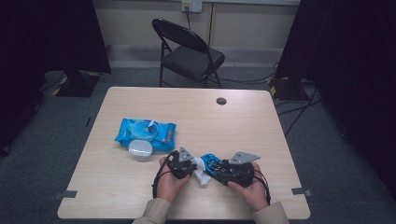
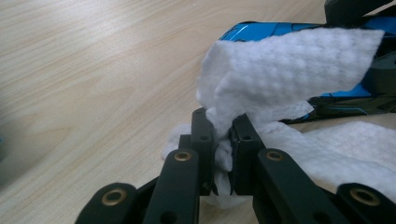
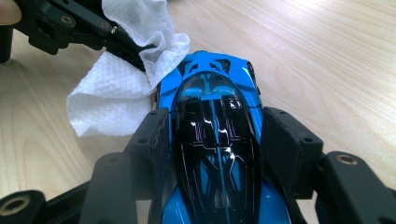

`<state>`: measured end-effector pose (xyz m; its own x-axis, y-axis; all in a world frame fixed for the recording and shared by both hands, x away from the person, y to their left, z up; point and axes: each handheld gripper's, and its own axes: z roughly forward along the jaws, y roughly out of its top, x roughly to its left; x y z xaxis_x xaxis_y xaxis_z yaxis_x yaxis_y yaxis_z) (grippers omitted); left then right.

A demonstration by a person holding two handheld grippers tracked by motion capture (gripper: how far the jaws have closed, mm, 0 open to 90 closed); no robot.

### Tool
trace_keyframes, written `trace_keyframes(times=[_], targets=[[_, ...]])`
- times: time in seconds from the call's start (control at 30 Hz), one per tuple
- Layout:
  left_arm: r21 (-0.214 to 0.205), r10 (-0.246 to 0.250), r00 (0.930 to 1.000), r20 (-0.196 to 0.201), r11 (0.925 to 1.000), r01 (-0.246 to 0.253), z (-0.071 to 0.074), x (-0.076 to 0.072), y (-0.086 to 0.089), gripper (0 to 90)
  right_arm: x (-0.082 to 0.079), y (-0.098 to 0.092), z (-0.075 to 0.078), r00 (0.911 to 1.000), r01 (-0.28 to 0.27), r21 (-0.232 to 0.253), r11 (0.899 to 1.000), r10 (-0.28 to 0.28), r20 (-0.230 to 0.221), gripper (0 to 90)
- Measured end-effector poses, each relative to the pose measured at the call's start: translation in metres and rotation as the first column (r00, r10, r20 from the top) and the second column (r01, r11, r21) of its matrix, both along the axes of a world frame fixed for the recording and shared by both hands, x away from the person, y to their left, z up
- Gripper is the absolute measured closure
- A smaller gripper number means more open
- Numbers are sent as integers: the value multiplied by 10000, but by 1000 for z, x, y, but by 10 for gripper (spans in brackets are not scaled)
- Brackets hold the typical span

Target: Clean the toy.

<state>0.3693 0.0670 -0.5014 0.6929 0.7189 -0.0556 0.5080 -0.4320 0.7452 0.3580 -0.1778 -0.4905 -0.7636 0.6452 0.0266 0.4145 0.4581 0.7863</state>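
Observation:
A blue and black toy car (image 3: 212, 93) sits clamped between the jaws of my right gripper (image 3: 215, 130), nose pointing away from the camera. In the high view the car (image 1: 211, 163) is held just above the table's front part by the right gripper (image 1: 215, 167). My left gripper (image 2: 224, 128) is shut on a crumpled white wipe (image 2: 280, 65), pinched between its fingertips. The wipe (image 3: 107, 98) rests against the car's front left corner. Seen from above, the left gripper (image 1: 194, 165) faces the right one, with the wipe (image 1: 201, 176) hanging between them.
A blue pack of wipes (image 1: 145, 133) lies on the table's left half, with a round white lid (image 1: 140, 149) in front of it. A small round hole (image 1: 221, 101) is near the table's (image 1: 261, 130) far edge. A black folding chair (image 1: 189, 51) stands beyond the table.

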Motion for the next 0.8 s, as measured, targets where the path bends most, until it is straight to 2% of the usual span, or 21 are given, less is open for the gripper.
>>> trace_keyframes(times=[0.3,0.37,0.8], targets=[[-178,-34,9995,-304,9998,29,1,-12,-3,833,0,0,0,10000,5,-9,10000,-5,-6,434],[-88,-132,9995,-280,9999,130,2,-15,-4,833,0,0,0,10000,8,-14,10000,-8,-4,433],[-230,-803,9956,-475,9966,793,2,-31,-31,834,0,0,0,10000,-9,-16,10000,9,34,432]])
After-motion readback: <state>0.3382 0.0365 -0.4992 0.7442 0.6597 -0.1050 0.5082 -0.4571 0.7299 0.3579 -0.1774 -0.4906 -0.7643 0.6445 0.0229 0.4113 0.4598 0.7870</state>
